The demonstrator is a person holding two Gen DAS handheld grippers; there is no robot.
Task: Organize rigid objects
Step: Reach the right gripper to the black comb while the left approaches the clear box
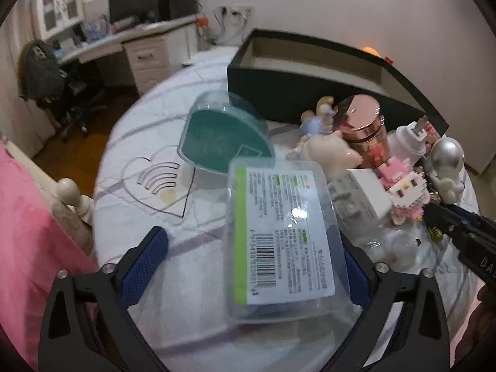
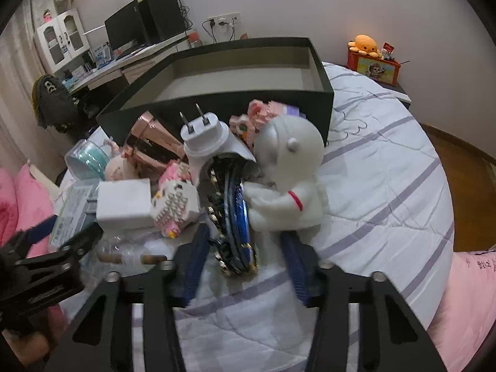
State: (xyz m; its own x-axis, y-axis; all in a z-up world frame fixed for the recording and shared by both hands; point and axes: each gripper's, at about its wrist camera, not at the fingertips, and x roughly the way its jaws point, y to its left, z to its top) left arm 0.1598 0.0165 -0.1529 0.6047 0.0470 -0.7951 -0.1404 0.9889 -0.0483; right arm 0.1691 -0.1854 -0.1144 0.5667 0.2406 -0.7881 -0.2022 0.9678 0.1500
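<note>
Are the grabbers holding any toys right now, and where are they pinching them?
Left gripper holds nothing; its jaws just straddle the clear labelled case. Right gripper straddles the blue-and-gold ring, but an actual pinch cannot be told.

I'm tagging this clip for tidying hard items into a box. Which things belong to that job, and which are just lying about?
Job:
- dark box, open
- clear plastic case
- astronaut figure
- blue bangles
- white plug
- rose-gold jar
- pink block toy

Lying about:
- monitor
- orange plush
- chair
</note>
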